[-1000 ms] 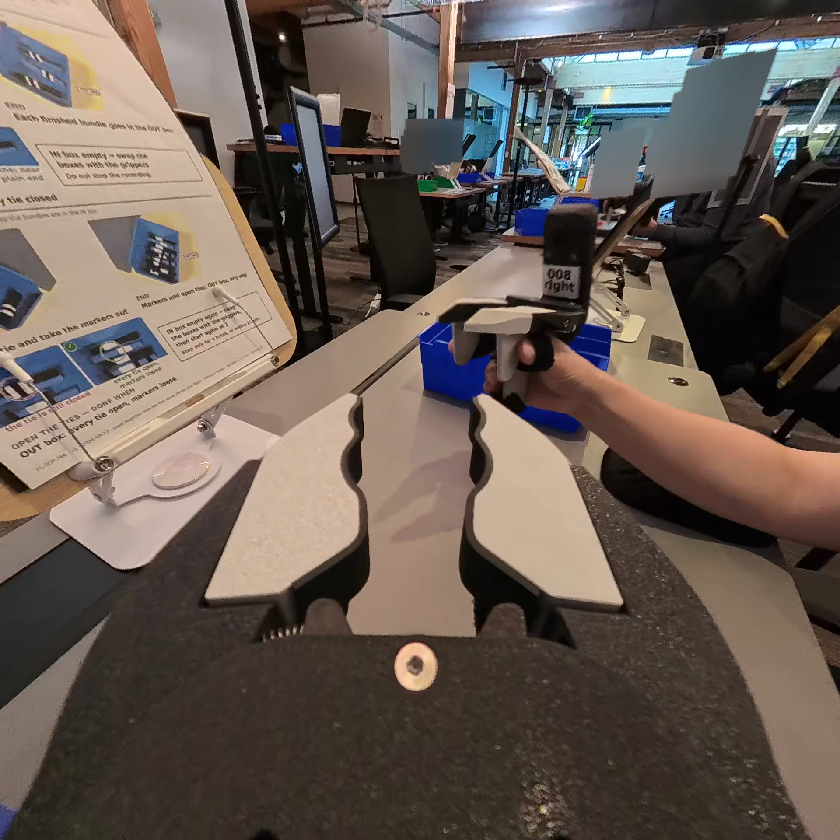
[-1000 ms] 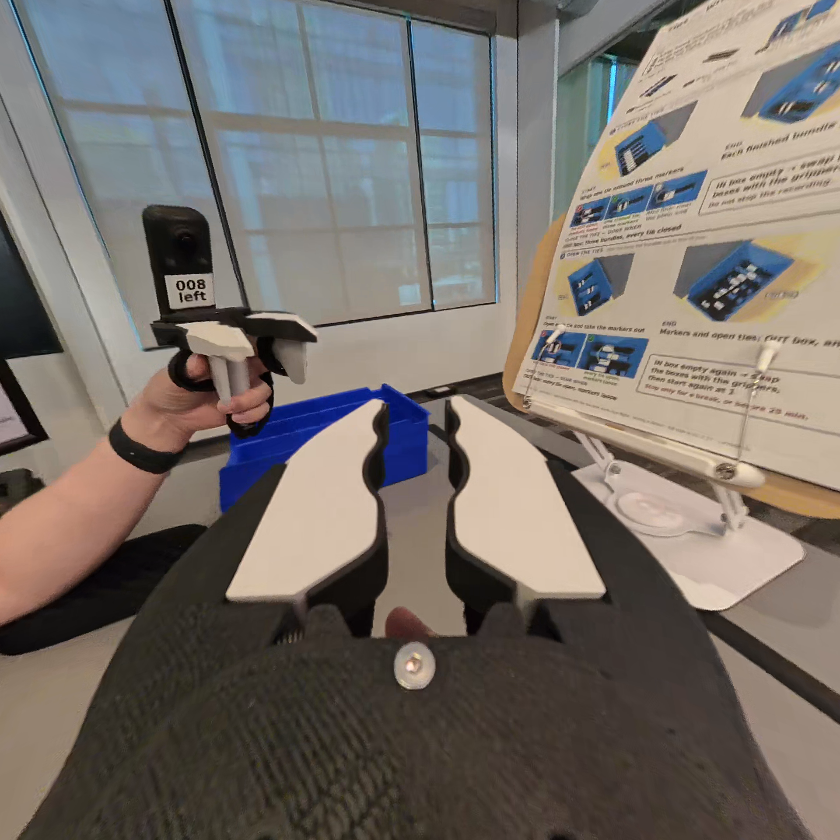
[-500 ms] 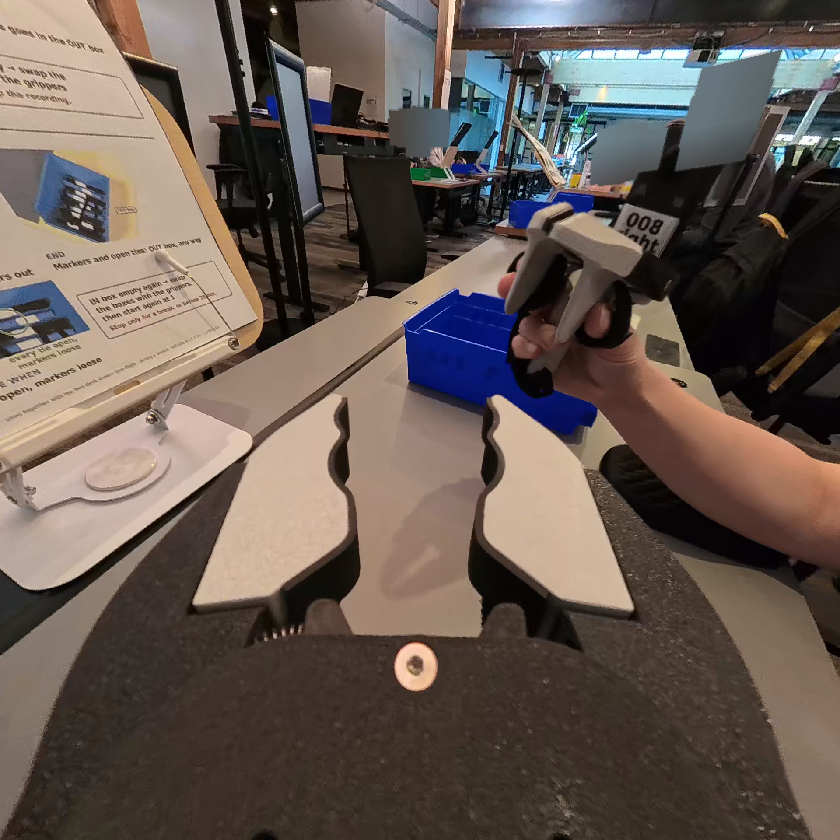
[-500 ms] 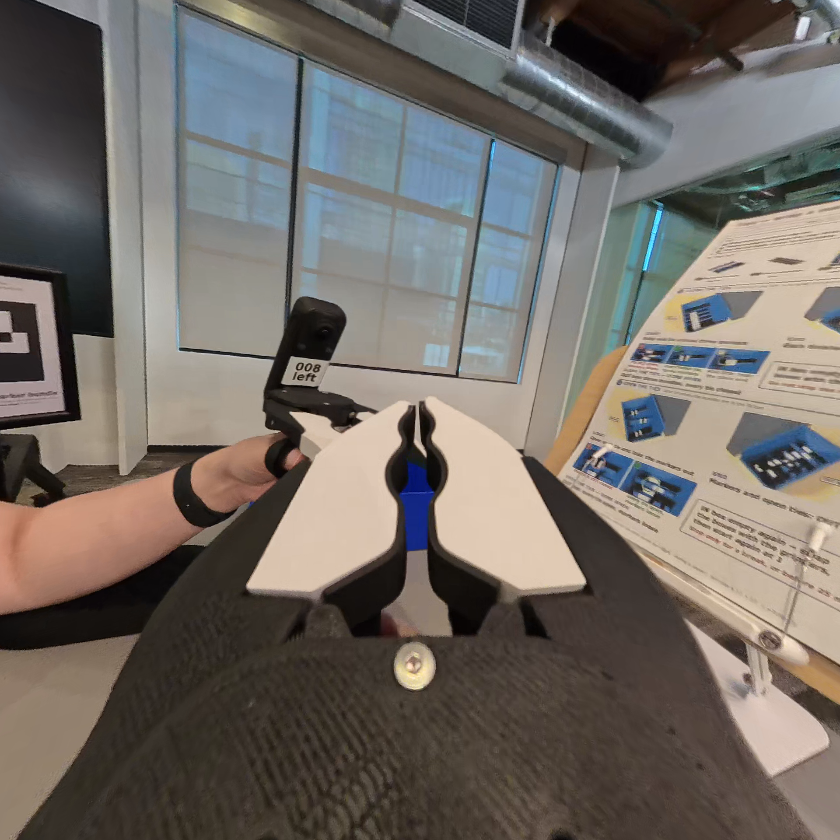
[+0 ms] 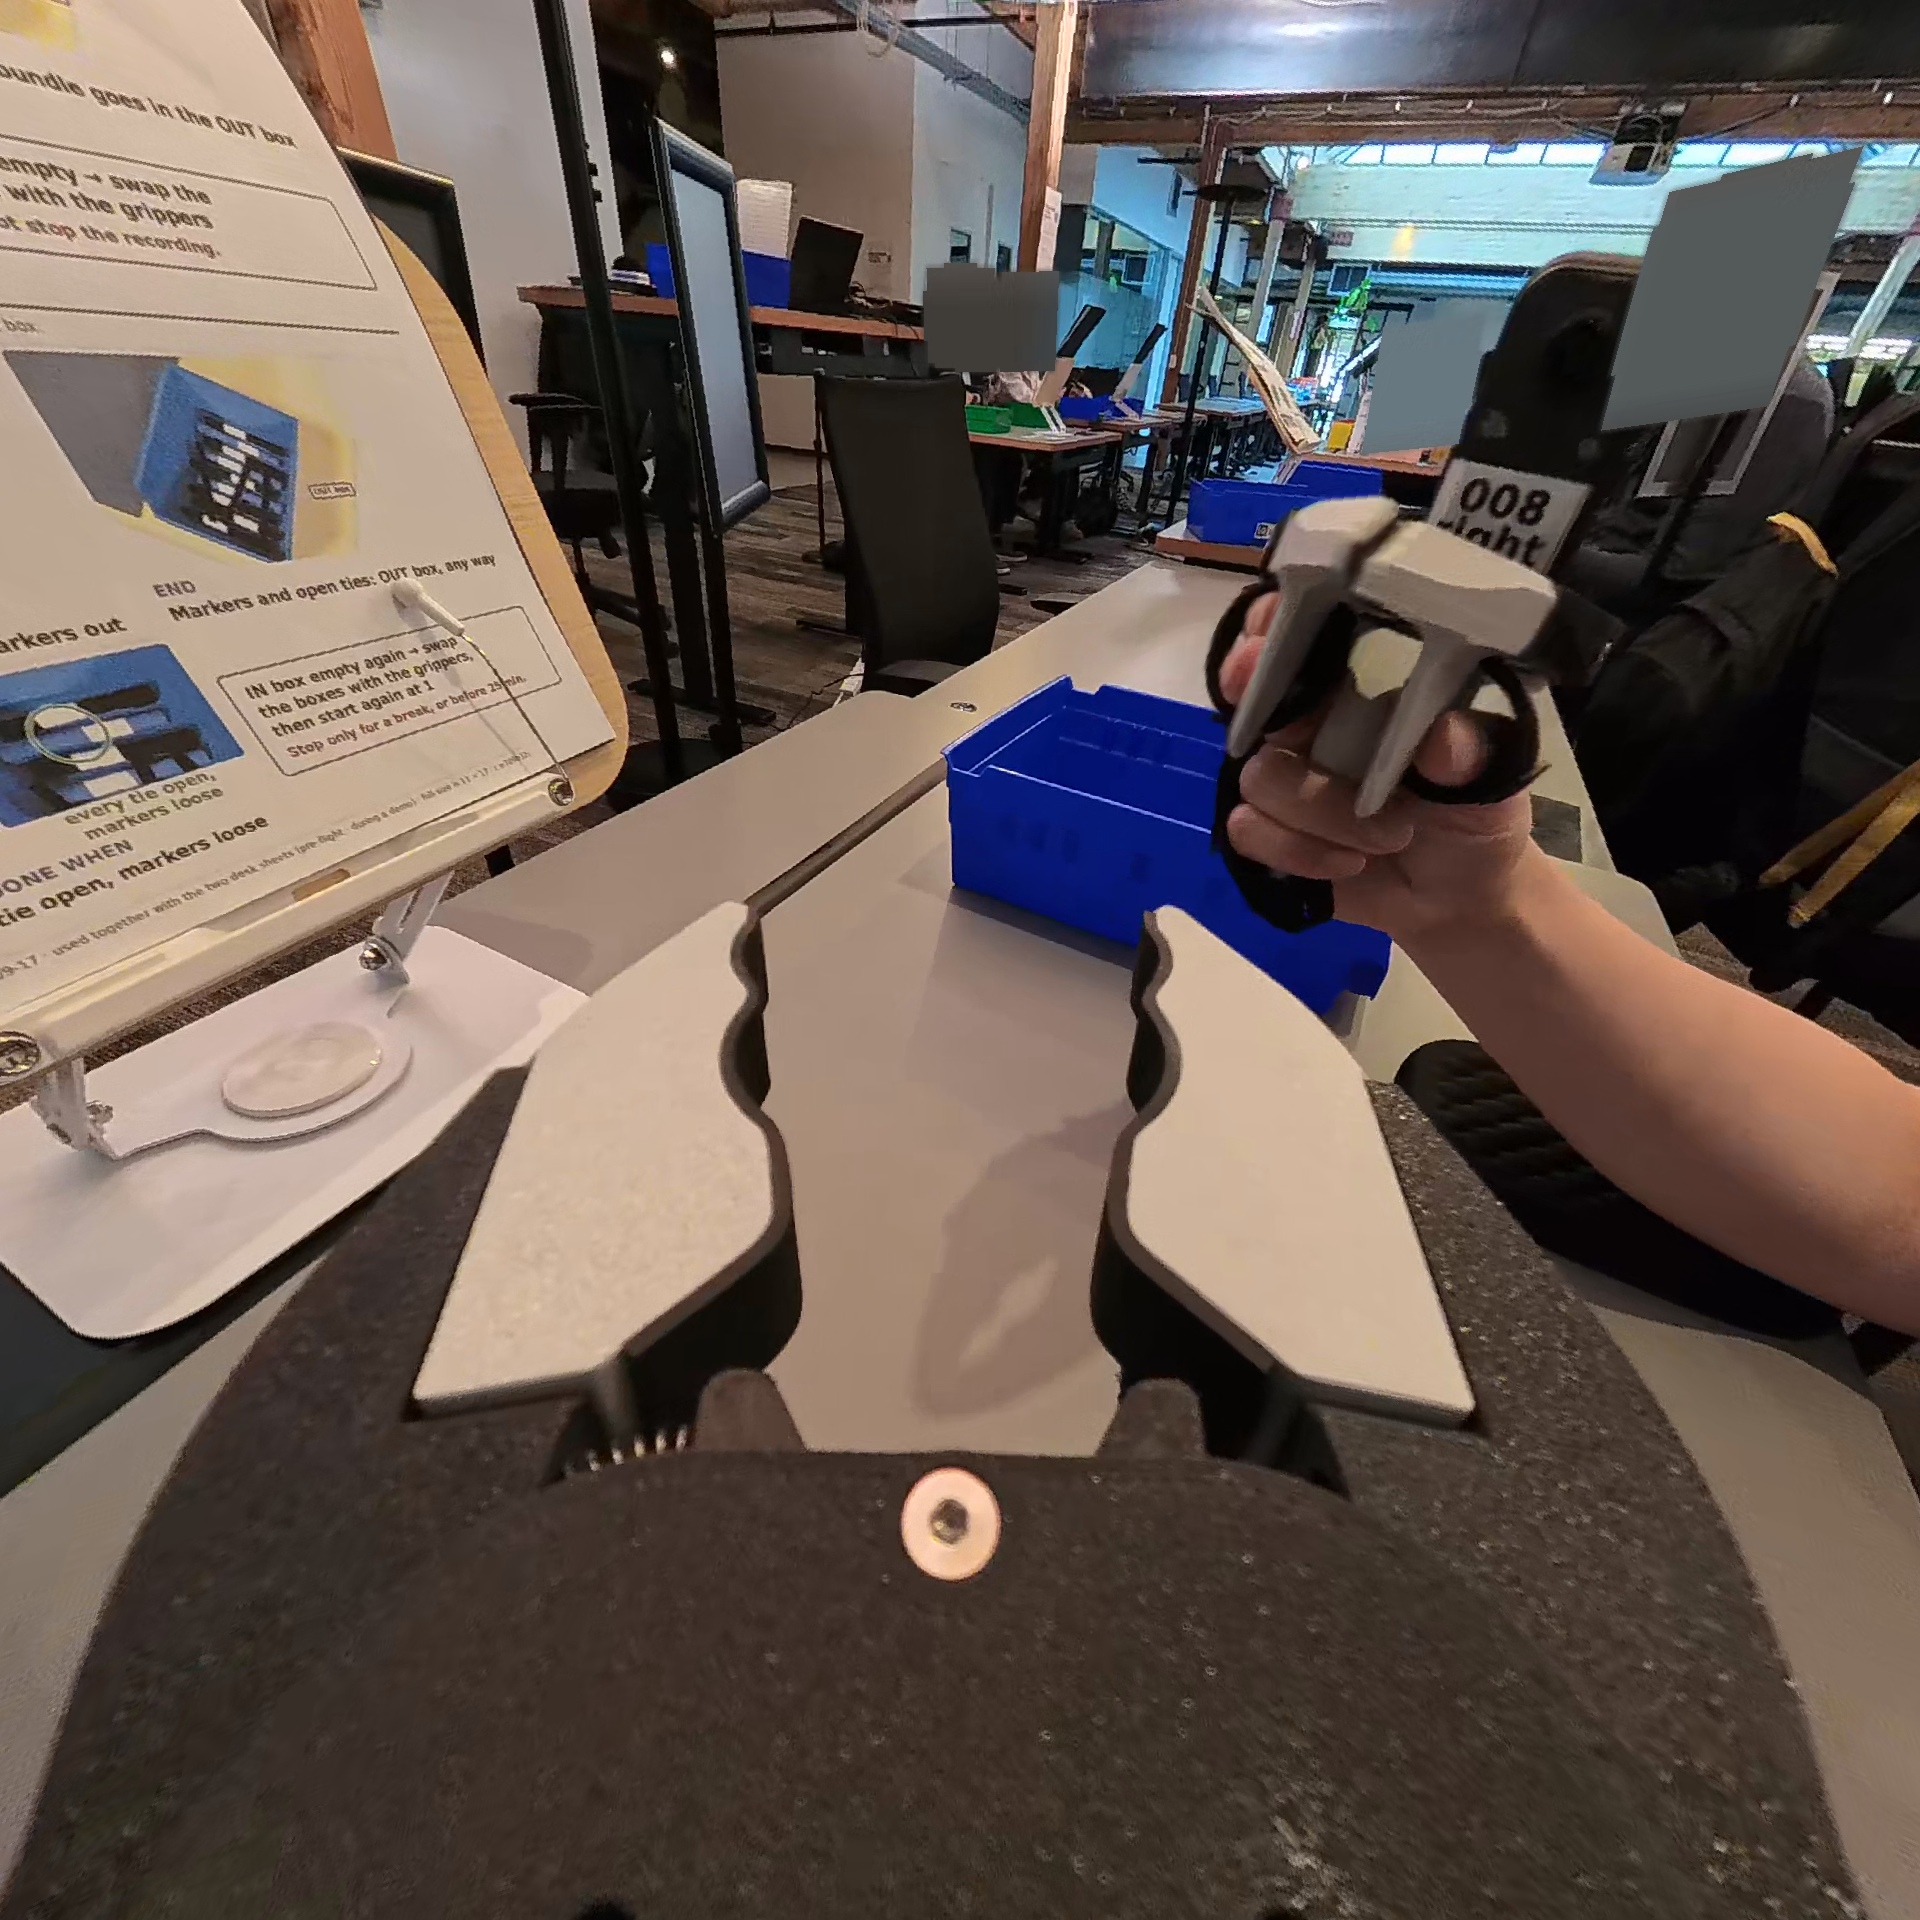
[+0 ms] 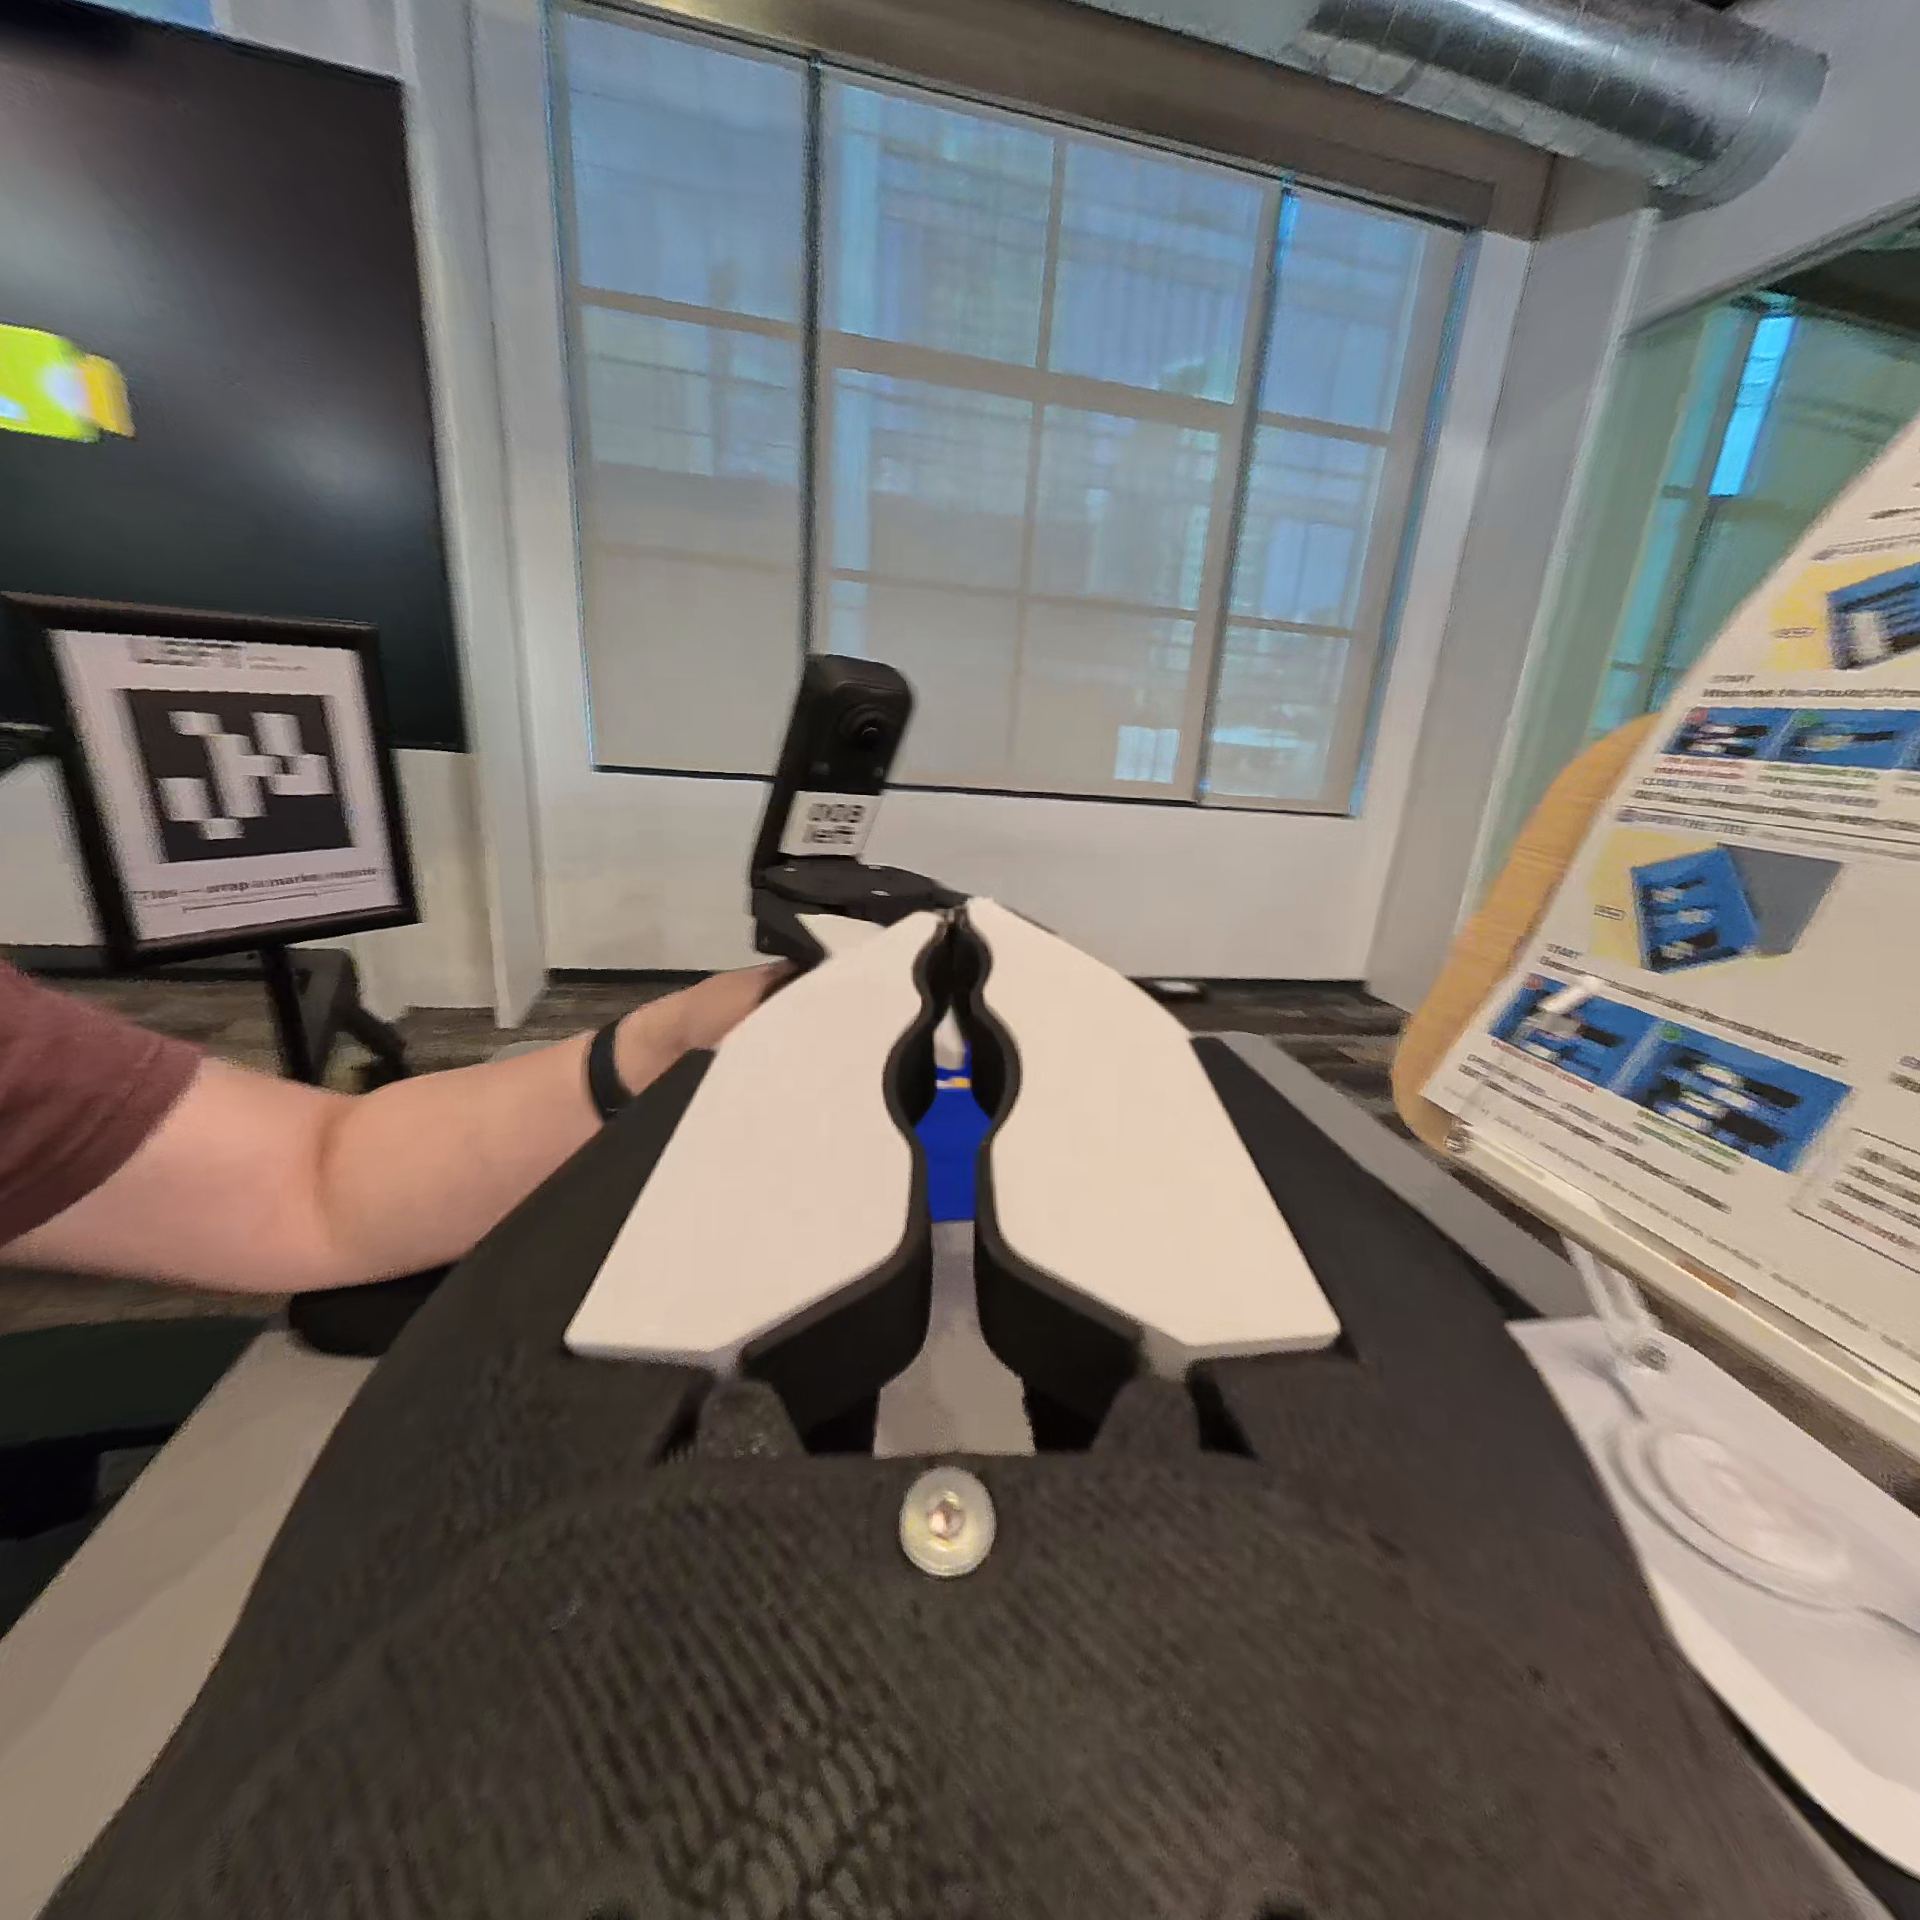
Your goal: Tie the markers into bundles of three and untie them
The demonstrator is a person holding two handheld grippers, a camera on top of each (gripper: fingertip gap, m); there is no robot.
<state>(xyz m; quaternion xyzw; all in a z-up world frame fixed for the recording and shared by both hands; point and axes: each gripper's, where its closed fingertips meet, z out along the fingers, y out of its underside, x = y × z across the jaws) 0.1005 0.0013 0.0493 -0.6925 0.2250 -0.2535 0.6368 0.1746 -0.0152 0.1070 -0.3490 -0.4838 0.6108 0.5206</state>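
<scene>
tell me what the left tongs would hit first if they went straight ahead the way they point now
Probably the grey table, since the open left tongs tilt slightly down toward it. Past that bare stretch stands the blue bin, a little right of the line. Depth is hard to judge here.

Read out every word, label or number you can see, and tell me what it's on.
I won't repeat writing; it stands on:
Instruction sheet on the stand: readable print.
White tag on the right hand-held gripper: readable.
White tag on the left hand-held gripper: blurred.
Framed black-and-white sign: blurred.
</scene>
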